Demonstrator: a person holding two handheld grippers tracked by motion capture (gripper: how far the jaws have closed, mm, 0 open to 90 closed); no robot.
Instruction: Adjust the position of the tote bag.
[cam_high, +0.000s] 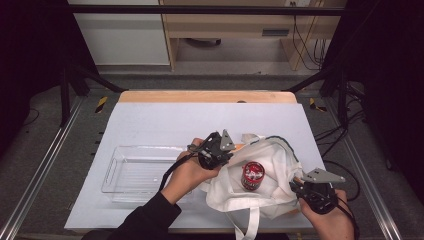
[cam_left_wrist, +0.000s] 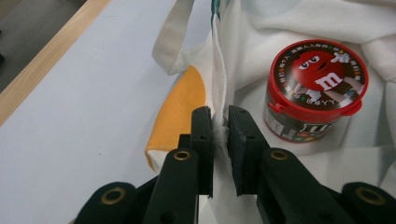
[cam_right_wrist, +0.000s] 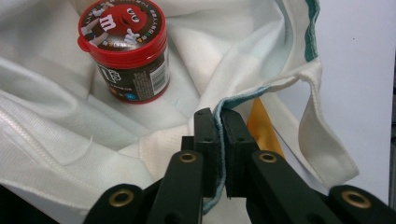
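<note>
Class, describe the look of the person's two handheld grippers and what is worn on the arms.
Both the left gripper and right gripper are black, each topped with a grey three-cornered plate and trailing a black cable. Their black jaws carry brass-coloured rivets. The left arm wears a black sleeve.

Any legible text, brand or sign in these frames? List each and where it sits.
"m": white letter on the red lid of the candy tub.
Ring of small characters round the lid rim: too small to read.
Print and barcode on the tub's side label: blurred, unreadable.
Tote bag: no text seen.
</note>
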